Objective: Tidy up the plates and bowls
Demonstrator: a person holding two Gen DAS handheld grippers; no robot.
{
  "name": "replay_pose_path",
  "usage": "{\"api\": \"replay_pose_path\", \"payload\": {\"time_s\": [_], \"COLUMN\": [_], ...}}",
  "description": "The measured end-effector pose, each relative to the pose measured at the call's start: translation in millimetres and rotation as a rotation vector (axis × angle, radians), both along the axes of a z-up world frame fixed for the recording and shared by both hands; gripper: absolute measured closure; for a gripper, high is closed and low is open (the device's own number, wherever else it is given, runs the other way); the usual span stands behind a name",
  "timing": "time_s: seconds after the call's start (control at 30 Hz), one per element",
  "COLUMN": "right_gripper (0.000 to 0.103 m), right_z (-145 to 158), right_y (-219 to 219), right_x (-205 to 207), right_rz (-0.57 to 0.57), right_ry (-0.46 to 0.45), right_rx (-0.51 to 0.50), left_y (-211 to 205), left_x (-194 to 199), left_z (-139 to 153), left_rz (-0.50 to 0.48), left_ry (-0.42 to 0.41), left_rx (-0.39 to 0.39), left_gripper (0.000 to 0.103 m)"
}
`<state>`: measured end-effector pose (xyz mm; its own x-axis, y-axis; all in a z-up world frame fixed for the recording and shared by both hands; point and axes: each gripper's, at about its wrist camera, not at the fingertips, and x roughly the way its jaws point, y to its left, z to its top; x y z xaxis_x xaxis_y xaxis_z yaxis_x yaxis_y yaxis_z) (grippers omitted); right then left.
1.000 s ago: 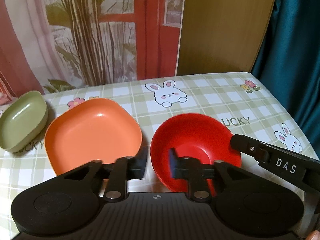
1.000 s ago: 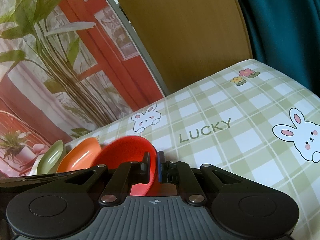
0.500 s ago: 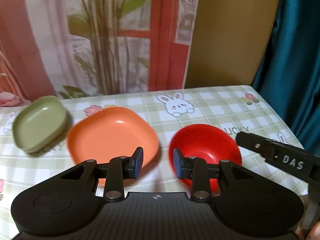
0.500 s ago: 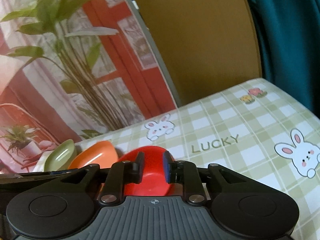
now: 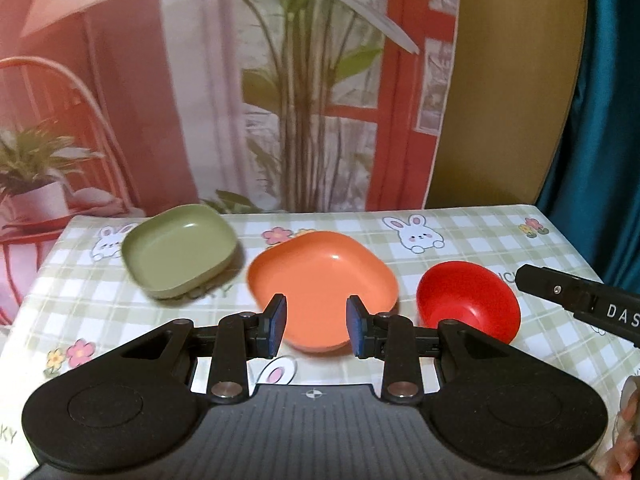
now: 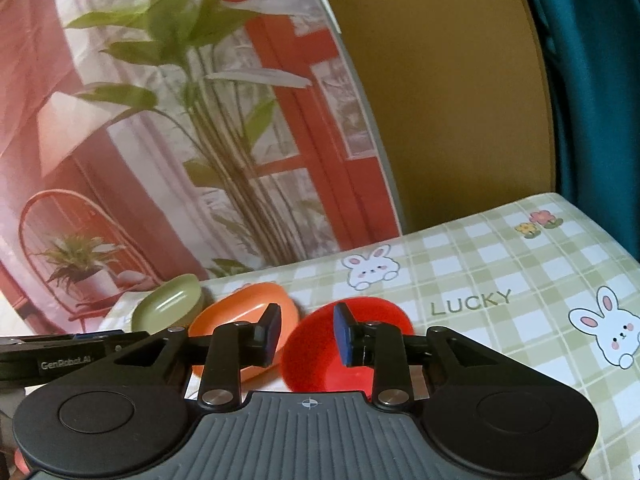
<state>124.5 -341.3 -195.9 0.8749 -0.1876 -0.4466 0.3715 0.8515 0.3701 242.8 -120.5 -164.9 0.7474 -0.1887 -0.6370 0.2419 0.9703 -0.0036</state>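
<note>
Three dishes sit in a row on the checked tablecloth (image 5: 480, 236). A green square plate (image 5: 178, 250) is at the left, an orange square plate (image 5: 322, 280) in the middle, a red bowl (image 5: 466, 300) at the right. My left gripper (image 5: 316, 326) is open and empty, held back in front of the orange plate's near edge. My right gripper (image 6: 306, 330) is open and empty, just short of the red bowl (image 6: 320, 356); the orange plate (image 6: 240, 312) and green plate (image 6: 168, 306) lie to its left. The right gripper's finger (image 5: 576, 304) shows at the right edge of the left wrist view.
A printed backdrop (image 5: 240, 100) with a plant stands behind the table, with a brown board (image 5: 508, 92) and a teal curtain (image 5: 612, 120) to the right. The table's right edge runs next to the curtain.
Both grippers have pulled back and risen, and both have opened. The right gripper was shut on the red bowl's rim a second ago and has let go of it.
</note>
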Motion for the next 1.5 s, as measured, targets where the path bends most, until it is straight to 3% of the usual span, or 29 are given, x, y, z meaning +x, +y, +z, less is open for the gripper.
{"api": "replay_pose_path", "payload": {"time_s": [0.5,0.8,1.5], "right_gripper": [0.067,0.065,0.064], "right_z": [10.1,10.6,-7.7], "right_y": [52.1,78.9,150.8], "right_x": [-2.3,-4.9,2.5], "right_rz": [0.118,0.165,0.337], "right_ry": [0.026,0.054,0.177], "right_rx": [-0.065,-0.086,-0.124], "left_y": [60.4,95.6,117.9], "left_x": [-54.7,-78.8,-119.1], "left_z": [9.6,3.8,-20.4], "left_rz": [0.073,0.156,0.159], "left_ry": [-0.065,-0.025,0.068], "left_rx": [0.005,-0.01,-0.043], "left_gripper": [0.069,0.069,0.062]}}
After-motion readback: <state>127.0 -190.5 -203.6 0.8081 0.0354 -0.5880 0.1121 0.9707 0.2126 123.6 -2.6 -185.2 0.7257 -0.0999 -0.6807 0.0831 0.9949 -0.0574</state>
